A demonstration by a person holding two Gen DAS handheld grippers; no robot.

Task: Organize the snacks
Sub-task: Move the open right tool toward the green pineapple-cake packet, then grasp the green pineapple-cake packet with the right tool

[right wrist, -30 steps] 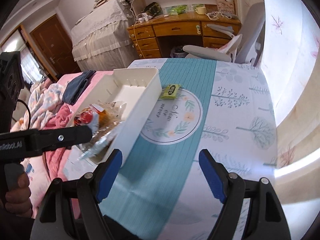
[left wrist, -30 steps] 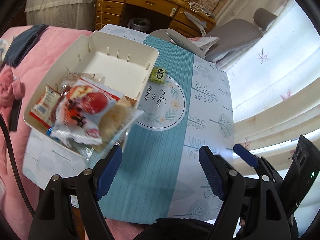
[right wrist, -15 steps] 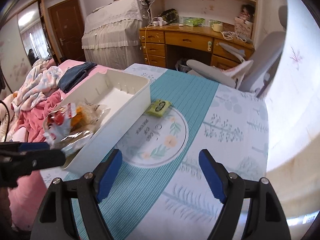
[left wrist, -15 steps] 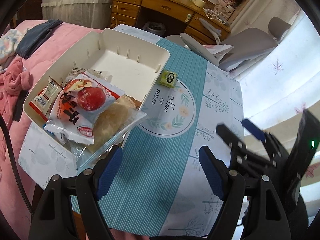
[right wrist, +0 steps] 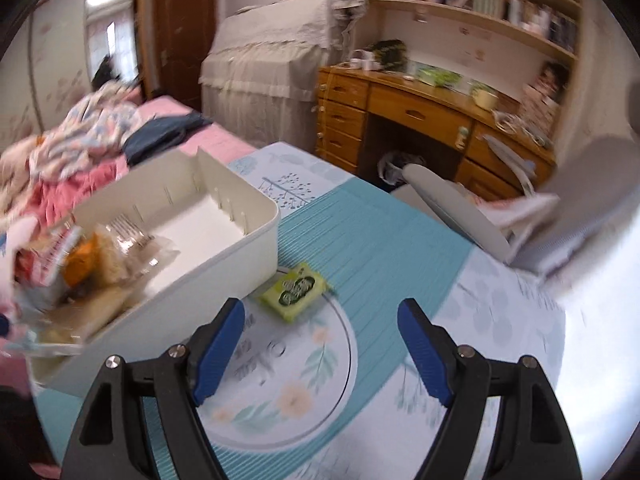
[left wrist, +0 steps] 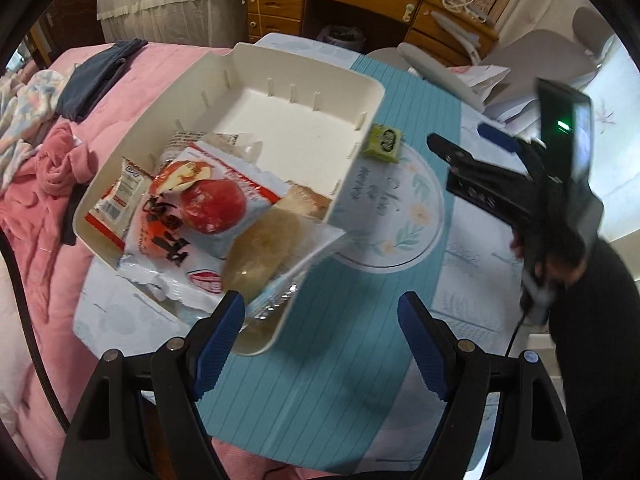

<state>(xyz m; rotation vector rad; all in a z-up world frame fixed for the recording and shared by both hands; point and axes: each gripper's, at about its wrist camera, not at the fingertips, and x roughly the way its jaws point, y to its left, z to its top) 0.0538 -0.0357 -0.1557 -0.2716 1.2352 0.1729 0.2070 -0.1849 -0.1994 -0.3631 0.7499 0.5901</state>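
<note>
A white plastic bin (left wrist: 360, 92) (right wrist: 224, 252) stands on the table's left side. Its near end holds several snack packets, among them a white packet with a red apple picture (left wrist: 192, 216) and a clear bag of pale pastry (left wrist: 260, 256). A small green snack packet (left wrist: 382, 142) (right wrist: 296, 290) lies on the tablecloth just right of the bin. My left gripper (left wrist: 320, 340) is open and empty over the bin's near corner. My right gripper (right wrist: 320, 344) is open and empty, just short of the green packet; it also shows in the left wrist view (left wrist: 472, 144).
The table has a teal striped runner (left wrist: 304, 392) with a round floral print (right wrist: 280, 384). A pink bed with clothes (left wrist: 44, 152) lies to the left. A grey chair (right wrist: 460, 216) and a wooden desk (right wrist: 424, 120) stand beyond the table's far end.
My right gripper has moved forward and down toward the green packet. My left gripper has moved closer to the bin's near end. Both stay open.
</note>
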